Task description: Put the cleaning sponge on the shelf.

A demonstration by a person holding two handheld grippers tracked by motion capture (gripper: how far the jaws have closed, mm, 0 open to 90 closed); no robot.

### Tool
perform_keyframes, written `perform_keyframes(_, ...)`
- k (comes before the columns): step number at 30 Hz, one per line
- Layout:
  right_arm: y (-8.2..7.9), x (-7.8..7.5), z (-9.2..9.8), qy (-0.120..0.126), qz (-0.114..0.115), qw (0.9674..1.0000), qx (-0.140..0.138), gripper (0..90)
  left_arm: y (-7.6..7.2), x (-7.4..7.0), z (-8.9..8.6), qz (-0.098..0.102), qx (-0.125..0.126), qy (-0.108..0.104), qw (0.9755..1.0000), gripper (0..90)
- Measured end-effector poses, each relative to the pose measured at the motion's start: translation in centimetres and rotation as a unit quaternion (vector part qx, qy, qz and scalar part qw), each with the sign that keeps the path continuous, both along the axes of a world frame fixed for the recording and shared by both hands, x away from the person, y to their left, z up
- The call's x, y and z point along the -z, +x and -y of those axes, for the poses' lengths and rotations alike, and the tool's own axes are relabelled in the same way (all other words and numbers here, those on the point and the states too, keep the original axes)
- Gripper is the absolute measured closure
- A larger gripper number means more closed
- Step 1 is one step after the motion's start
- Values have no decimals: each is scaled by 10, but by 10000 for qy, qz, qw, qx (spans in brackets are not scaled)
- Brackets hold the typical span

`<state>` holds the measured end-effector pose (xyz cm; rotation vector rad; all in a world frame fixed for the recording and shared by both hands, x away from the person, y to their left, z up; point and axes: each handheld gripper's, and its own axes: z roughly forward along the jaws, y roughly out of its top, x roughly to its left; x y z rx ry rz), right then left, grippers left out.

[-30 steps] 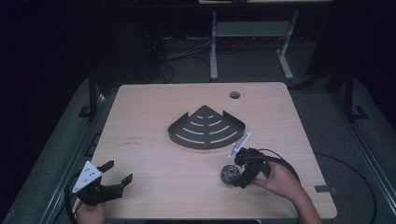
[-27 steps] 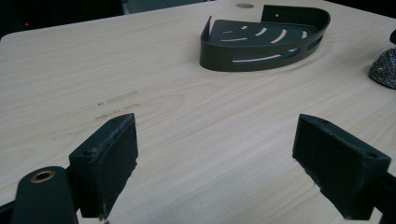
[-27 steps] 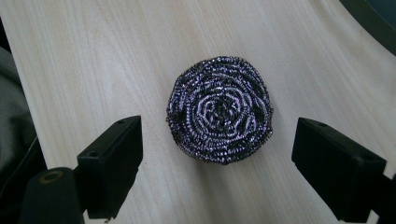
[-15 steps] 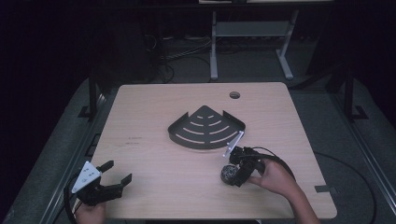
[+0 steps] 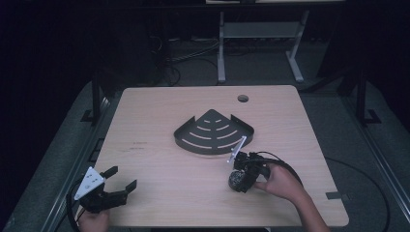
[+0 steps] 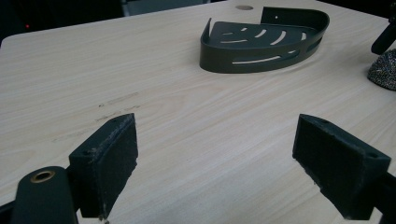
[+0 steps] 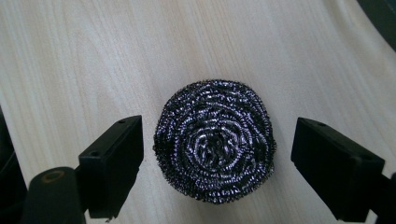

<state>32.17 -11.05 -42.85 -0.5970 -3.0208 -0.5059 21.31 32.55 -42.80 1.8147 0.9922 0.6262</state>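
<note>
- While the slotted corner caddy [image 5: 213, 134] sits empty mid-desk [image 5: 154, 111], the right tongs [image 7: 217, 161] straddle a steel-wool scourer [image 7: 215, 146], jaws spread, not touching.
- Left tongs [image 6: 217, 156] gape over bare wood.

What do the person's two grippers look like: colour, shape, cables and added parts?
Both are black. The left gripper carries a grey three-cornered plate; its jaws are flat rectangular blocks with a brass-coloured ring at the base. The right gripper has a pale plate edge-on and a looping black cable.
</note>
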Motion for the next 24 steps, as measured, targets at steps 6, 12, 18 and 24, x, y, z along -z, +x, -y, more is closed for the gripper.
perform_keyframes(6,1,4,-2,-62,-16,10000,-53,193,0,0,0,-1,0,-12,10000,134)
perform_keyframes(12,1,7,-2,-113,-18,9999,-67,210,0,0,0,-1,5,-10,10000,134)
perform_keyframes(18,1,9,-3,-144,-23,9999,-86,226,0,0,1,1,10,6,10000,134)
perform_keyframes(24,0,11,-6,-201,-31,9997,-147,252,0,0,0,0,-1,-13,10000,134)
